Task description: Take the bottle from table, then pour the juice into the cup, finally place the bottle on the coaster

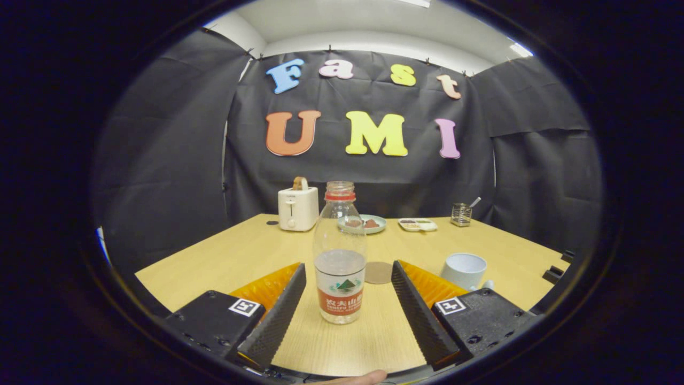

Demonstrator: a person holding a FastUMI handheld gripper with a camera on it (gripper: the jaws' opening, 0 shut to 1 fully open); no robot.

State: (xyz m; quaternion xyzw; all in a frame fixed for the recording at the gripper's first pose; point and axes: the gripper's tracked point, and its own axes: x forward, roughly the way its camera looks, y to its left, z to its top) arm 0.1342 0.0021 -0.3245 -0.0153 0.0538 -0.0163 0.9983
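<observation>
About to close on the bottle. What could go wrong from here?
1. The bottle stands uncapped between the open fingers, nearer the left one; an uneven close may tip it and spill.
2. The coaster lies right behind the bottle, so pushing forward may slide the bottle onto it early.
3. The cup sits just beyond the right finger; a wide swing could knock it.
</observation>
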